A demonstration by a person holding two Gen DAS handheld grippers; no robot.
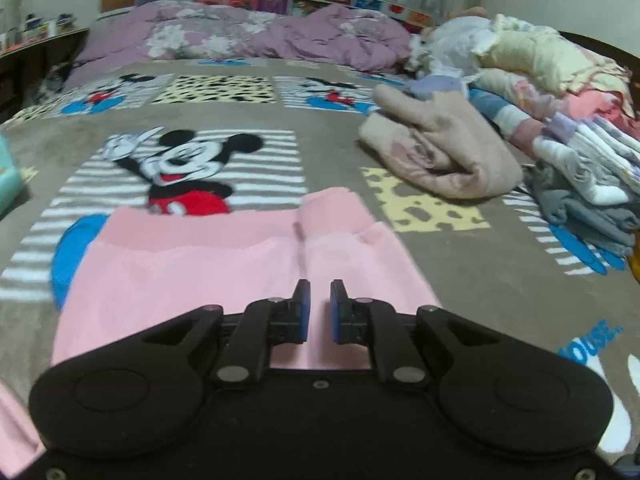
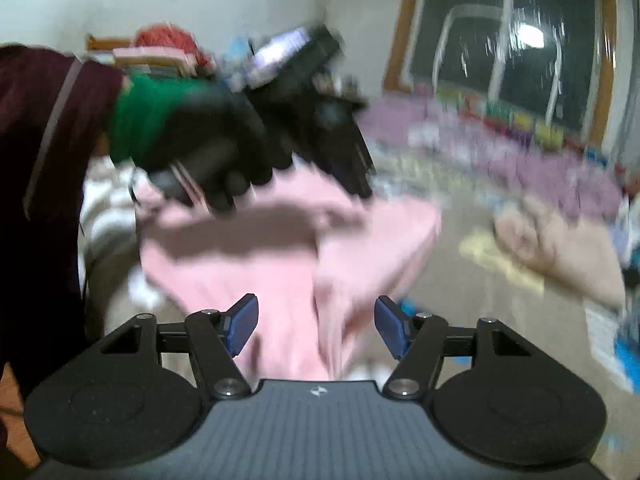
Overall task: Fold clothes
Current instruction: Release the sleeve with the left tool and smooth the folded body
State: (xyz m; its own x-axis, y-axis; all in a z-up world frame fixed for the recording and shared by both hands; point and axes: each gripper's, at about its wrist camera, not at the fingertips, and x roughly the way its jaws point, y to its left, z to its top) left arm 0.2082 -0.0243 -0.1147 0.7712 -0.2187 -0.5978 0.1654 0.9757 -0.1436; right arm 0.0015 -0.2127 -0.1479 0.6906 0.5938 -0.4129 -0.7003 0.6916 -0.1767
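Observation:
A pink garment (image 1: 224,272) lies spread on the Mickey Mouse blanket (image 1: 240,92), its darker pink waistband at the far end. My left gripper (image 1: 320,300) hovers over its near part, jaws slightly apart with nothing between them. In the right wrist view the same pink garment (image 2: 288,256) lies below my right gripper (image 2: 316,320), which is open and empty. The left gripper (image 2: 340,152), held by a black-gloved hand (image 2: 216,148), hangs above the garment's far edge. That view is blurred.
A rolled beige blanket (image 1: 440,148) lies to the right on the bed. A stack of folded clothes (image 1: 580,168) sits at the right edge. A purple floral duvet (image 1: 248,36) is bunched along the headboard. A turquoise item (image 1: 8,176) is at the left edge.

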